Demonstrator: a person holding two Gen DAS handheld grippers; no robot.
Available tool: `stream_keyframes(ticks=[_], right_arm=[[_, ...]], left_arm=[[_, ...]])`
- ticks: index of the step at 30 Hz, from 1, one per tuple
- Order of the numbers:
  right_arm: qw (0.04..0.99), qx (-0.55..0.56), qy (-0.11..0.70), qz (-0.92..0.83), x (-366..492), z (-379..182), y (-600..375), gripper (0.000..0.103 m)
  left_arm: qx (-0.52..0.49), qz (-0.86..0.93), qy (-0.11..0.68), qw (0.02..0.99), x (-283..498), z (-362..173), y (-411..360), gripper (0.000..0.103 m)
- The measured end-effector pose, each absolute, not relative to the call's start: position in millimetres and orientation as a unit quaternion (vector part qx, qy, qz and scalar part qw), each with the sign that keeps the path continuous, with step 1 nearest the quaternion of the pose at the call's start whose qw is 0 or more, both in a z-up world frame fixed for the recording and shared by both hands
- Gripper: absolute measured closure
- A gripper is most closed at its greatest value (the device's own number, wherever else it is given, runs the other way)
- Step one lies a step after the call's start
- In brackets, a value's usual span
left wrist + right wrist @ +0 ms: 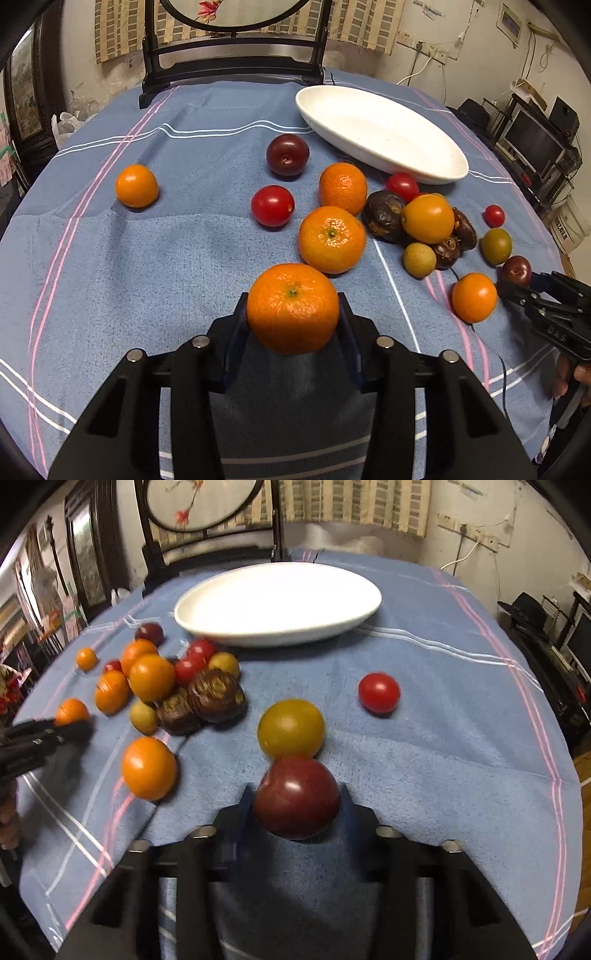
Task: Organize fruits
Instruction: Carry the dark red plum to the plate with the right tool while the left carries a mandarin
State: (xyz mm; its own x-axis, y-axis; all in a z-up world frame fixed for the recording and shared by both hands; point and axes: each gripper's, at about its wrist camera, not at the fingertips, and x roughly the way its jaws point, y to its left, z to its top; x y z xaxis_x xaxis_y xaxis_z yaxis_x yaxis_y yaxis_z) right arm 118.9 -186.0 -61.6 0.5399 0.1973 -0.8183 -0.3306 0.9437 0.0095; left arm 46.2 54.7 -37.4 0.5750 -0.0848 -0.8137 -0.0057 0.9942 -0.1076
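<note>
My left gripper (293, 310) is shut on a mandarin (293, 307) near the table's front. My right gripper (297, 797) is shut on a dark red plum (296, 797); it also shows at the right edge of the left wrist view (517, 282). A white oval dish (380, 131) lies empty at the back, also in the right wrist view (277, 603). Loose fruit lies between: two mandarins (331, 239), another plum (287, 154), red tomatoes (272, 205), dark wrinkled fruits (384, 216) and a yellow-green fruit (291, 729) just beyond the held plum.
The table carries a blue striped cloth (147, 277). A dark wooden stand with a round screen (232, 55) is at the back edge. A small orange fruit (136, 185) lies apart at the left. A red tomato (379, 693) lies alone at the right.
</note>
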Motion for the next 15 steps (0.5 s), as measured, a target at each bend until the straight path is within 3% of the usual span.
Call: stream_keyframes(ticks=[8, 15], right_arm=[[0.893, -0.03, 0.4, 0.204, 105, -17, -195, 0.061], [0.911, -0.026, 0.338, 0.234, 152, 30, -157, 0.061]], left_arm=[[-0.037, -0.051, 0.437, 0.897, 54, -5, 43, 0.059], [-0.03, -0.08, 0.4, 0.913, 130, 39, 3, 0.059]])
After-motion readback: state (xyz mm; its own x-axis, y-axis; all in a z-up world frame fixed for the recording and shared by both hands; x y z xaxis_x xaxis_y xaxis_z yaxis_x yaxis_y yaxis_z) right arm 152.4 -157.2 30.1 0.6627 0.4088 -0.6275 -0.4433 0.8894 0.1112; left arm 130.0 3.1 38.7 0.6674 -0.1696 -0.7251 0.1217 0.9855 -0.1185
